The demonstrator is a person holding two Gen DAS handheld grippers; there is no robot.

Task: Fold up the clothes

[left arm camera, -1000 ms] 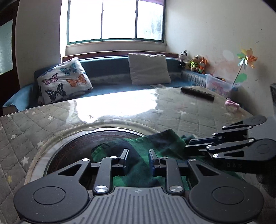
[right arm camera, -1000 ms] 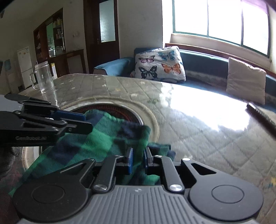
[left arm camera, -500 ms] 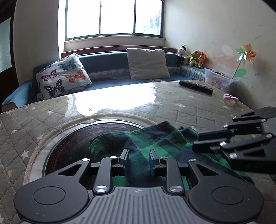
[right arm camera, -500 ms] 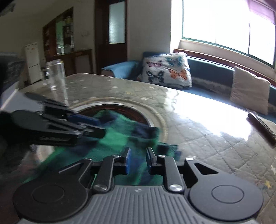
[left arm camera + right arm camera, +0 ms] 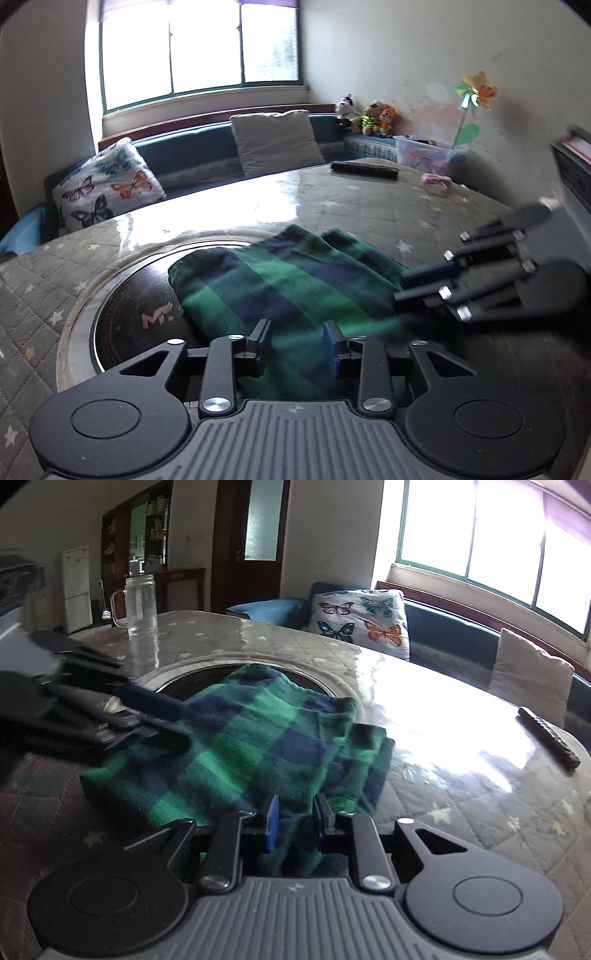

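Nearest the left wrist camera, the left gripper (image 5: pixel 297 341) has its fingers (image 5: pixel 260 343) parted, with the near edge of the green and navy plaid cloth (image 5: pixel 280 291) lying in the gap between them; the pads do not appear to press it, so the hold looks released. In the right wrist view the right gripper (image 5: pixel 295 821) likewise has its fingers (image 5: pixel 271 821) spread apart, the folded cloth (image 5: pixel 251 738) running between and beneath them without being pinched. The cloth lies folded in layers on the bench (image 5: pixel 369 206), partly over a dark round inset (image 5: pixel 129 314) ringed by a pale band, with its stacked folded edges turned toward the right side. Each gripper shows blurred at the side of the other's view, just beside the cloth. Farther across the glossy quilted bench cover stand a clear glass jug (image 5: pixel 140 603) on one side and a dark remote (image 5: pixel 365 170) near the far edge. Beyond the bench, a butterfly cushion (image 5: pixel 107 188) and a plain cushion (image 5: pixel 275 142) rest on a blue window seat under a bright window (image 5: pixel 199 48).
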